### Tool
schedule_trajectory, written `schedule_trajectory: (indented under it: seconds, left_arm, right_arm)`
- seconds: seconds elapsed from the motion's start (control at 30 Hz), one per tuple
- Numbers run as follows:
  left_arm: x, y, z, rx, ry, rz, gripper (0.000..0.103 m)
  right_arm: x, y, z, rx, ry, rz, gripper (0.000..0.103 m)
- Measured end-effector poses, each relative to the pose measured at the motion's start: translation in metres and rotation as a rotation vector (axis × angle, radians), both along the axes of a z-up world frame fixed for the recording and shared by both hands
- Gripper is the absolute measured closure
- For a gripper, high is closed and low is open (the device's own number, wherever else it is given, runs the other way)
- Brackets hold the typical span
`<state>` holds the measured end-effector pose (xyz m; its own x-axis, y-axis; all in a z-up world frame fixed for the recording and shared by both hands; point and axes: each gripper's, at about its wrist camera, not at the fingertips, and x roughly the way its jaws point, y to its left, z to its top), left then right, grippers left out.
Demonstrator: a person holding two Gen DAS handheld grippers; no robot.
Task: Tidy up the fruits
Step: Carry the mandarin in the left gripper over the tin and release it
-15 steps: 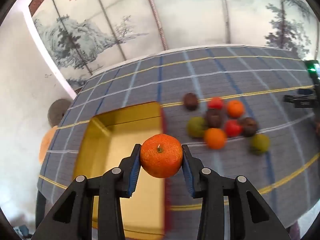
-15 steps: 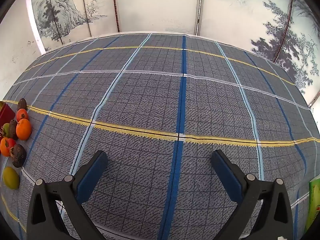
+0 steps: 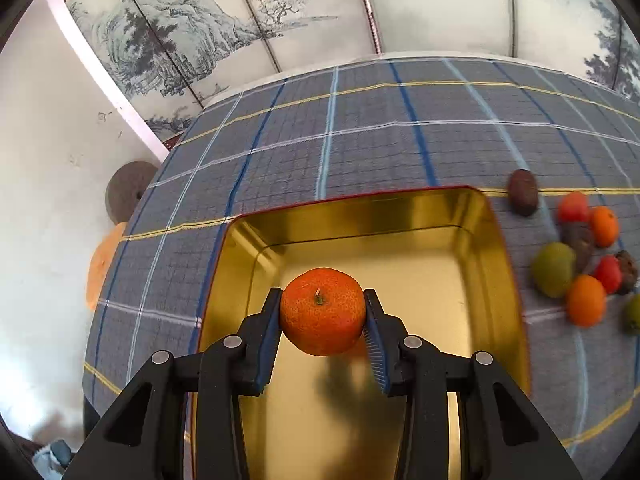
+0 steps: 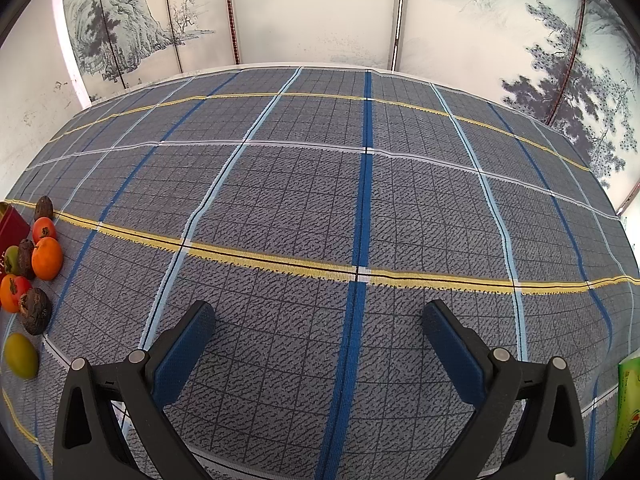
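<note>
My left gripper (image 3: pixel 322 314) is shut on an orange tangerine (image 3: pixel 322 311) and holds it above the inside of a gold tin tray (image 3: pixel 492 248) with a red rim. A pile of fruit lies right of the tray: a green one (image 3: pixel 554 269), an orange one (image 3: pixel 585 300), red ones (image 3: pixel 573 207) and dark brown ones (image 3: pixel 523 191). My right gripper (image 4: pixel 319 322) is open and empty over bare cloth. The same pile shows at the far left of the right wrist view, with an orange fruit (image 4: pixel 47 258) and a yellow-green one (image 4: pixel 21 355).
The table carries a grey plaid cloth (image 4: pixel 360 200). Painted screen panels (image 3: pixel 440 8) stand behind it. A white wall and a round grey stool (image 3: pixel 128 192) are past the left table edge. A green packet (image 4: pixel 630 404) lies at the right edge.
My left gripper has carried the tangerine left, from over the tray's right rim to over the tray's inside. The fruit pile now sits further right in view. The right gripper has not moved.
</note>
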<state>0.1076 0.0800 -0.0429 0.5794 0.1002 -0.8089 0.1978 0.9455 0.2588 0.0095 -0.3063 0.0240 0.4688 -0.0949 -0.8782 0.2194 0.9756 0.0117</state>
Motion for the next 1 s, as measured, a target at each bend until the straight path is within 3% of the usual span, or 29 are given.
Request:
schedule_trajectory:
  seconds: [0.3,0.53,0.77,0.8,1.0]
  left_arm:
    - [0.026,0.019,-0.01,0.008,0.022,0.042,0.062]
    - [0.035,0.022,-0.012,0.06,0.042,0.05,0.062]
    - [0.039,0.023,-0.014,0.09,0.024,0.063,0.061]
    - [0.04,0.021,-0.021,0.054,0.025,0.067,0.06]
    - [0.037,0.019,-0.008,0.119,-0.012,0.049,0.054]
  right_arm:
    - [0.0,0.0,0.0,0.0,0.001,-0.002,0.0]
    - [0.0,0.0,0.0,-0.001,0.001,-0.002,0.0]
    - [-0.001,0.001,-0.001,-0.001,0.001,-0.002,0.0]
    - [-0.001,0.001,-0.001,-0.002,0.001,-0.003,0.0]
    - [0.0,0.001,0.0,-0.003,0.002,-0.003,0.0]
